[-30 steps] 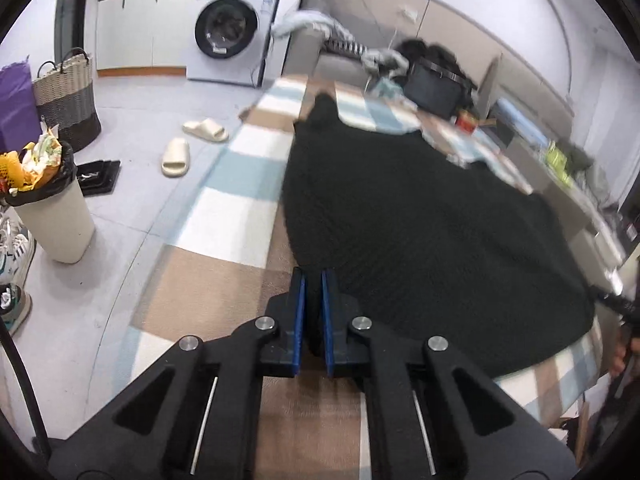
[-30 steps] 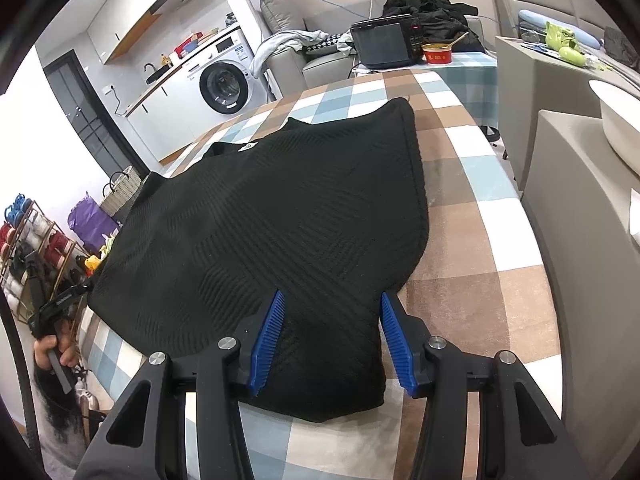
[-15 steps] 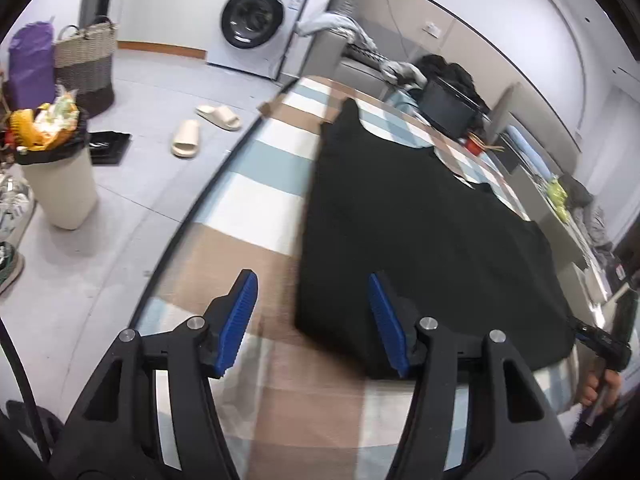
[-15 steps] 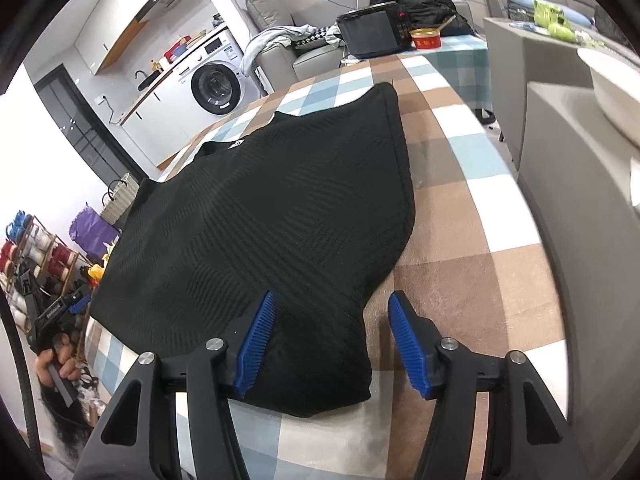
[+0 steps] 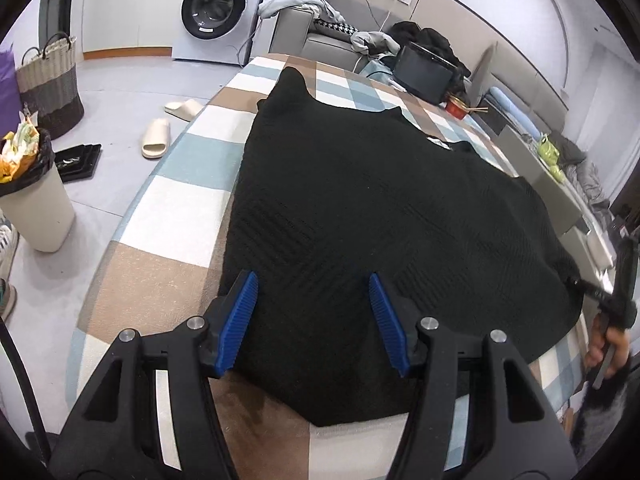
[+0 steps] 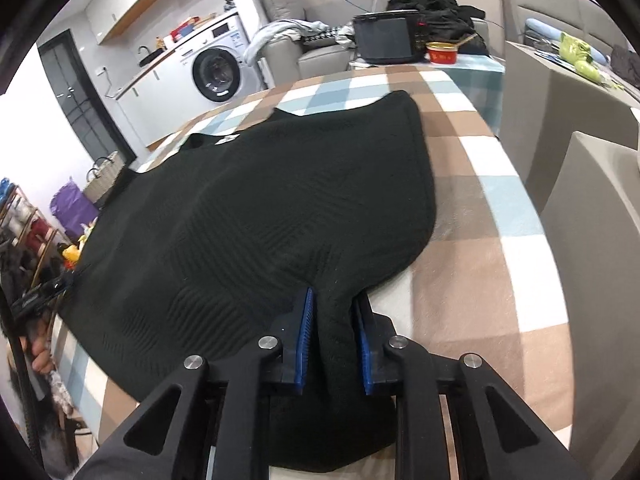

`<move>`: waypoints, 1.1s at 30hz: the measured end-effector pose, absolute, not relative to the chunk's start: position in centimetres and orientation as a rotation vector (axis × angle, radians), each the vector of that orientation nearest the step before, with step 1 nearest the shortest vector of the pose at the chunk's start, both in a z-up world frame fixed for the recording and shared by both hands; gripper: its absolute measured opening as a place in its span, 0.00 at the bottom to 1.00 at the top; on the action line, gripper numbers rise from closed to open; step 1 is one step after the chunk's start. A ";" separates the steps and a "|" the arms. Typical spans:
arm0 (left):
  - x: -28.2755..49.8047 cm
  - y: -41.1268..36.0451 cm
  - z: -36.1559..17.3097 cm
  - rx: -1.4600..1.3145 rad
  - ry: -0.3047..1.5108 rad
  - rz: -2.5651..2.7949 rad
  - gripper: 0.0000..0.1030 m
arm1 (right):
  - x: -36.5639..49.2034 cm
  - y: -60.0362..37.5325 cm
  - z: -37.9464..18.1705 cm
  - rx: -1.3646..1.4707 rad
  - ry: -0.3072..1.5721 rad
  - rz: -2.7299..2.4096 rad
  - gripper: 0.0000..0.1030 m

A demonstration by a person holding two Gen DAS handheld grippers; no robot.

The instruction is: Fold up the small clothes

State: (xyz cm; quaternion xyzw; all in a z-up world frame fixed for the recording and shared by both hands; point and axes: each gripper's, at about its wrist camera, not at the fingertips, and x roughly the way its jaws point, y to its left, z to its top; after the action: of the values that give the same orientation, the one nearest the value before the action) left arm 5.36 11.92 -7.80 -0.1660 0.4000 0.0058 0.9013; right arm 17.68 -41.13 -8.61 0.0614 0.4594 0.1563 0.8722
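Checked cloth covers the counter, washing machine at the back, a bin on the floor to the left. A black sweater lies spread flat across the cloth. Left gripper gapes wide over the near hem, pads astride the knit. Right gripper is pinched tight on a bunched corner of the sweater.

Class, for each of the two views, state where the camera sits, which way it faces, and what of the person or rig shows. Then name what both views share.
Left wrist: on the left hand-held gripper, open over the black garment's near corner, facing the washing machine; the person's other hand shows.
Right wrist: on the right hand-held gripper, shut on the garment's edge, facing along the checked table.
Shared: garment, table, washing machine.
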 end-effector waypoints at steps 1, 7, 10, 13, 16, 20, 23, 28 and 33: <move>5.2 11.9 -7.6 -0.336 0.821 0.022 0.53 | 17.8 -41.3 -8.4 0.137 0.973 0.331 0.23; 5.0 11.1 -5.7 -0.278 0.771 0.035 0.53 | 16.4 -41.7 -5.4 0.141 0.889 0.331 0.38; 6.4 9.2 -4.9 -0.231 0.763 -0.018 0.53 | 16.7 -40.6 -4.2 0.121 0.855 0.356 0.43; 8.8 6.8 -5.1 -0.186 0.791 -0.072 0.53 | 18.0 -38.8 -4.2 0.106 0.866 0.394 0.43; 10.8 4.9 -5.8 -0.147 0.820 -0.107 0.53 | 19.4 -37.0 -4.7 0.068 0.880 0.406 0.43; 12.7 3.4 -7.9 -0.107 0.893 -0.116 0.53 | 21.0 -35.4 -6.3 0.048 0.937 0.443 0.43; 12.5 2.5 -8.4 -0.032 0.881 -0.111 0.53 | 21.5 -34.4 -7.8 -0.003 0.980 0.442 0.43; 11.0 2.4 -8.6 0.001 0.883 -0.119 0.53 | 20.2 -34.0 -8.8 -0.064 0.976 0.439 0.43; 9.0 2.4 -8.4 0.006 0.884 -0.130 0.53 | 18.2 -34.6 -8.7 -0.068 1.001 0.459 0.43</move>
State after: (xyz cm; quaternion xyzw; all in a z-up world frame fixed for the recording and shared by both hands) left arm 8.96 2.37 -8.37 0.0027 0.4276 -0.0630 0.9018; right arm 18.16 -34.56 -8.72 -0.0325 0.4754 0.2180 0.8517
